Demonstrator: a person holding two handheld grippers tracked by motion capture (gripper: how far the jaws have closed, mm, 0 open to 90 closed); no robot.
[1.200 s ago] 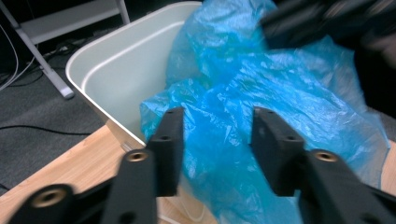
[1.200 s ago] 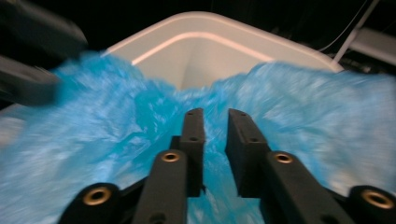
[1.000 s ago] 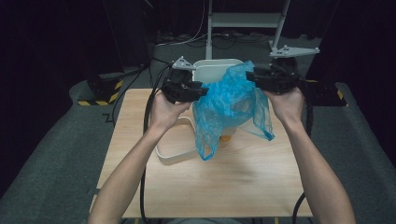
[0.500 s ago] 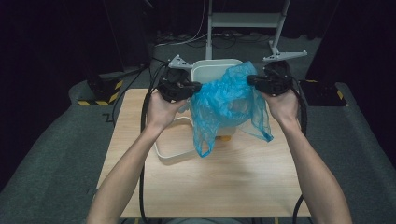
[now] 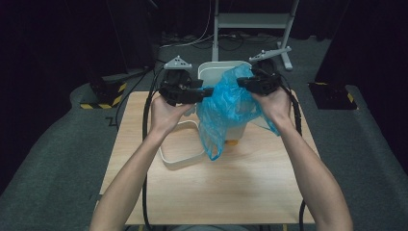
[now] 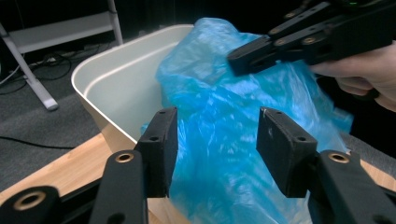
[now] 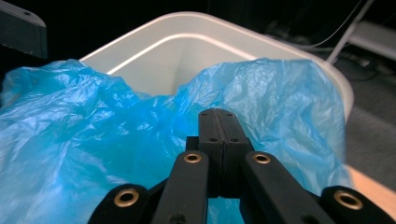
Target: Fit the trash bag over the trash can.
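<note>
Right gripper (image 7: 218, 116) is pinching the bag (image 7: 93, 154) rim over the bin (image 7: 187, 51); left gripper (image 6: 217, 144), jaws just opening, is straddling the film to regrip.

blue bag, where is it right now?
High view: the blue bag hangs mid-table over the near rim of the white bin, pinched by the right gripper; the ring-shaped lid lies left.
</note>
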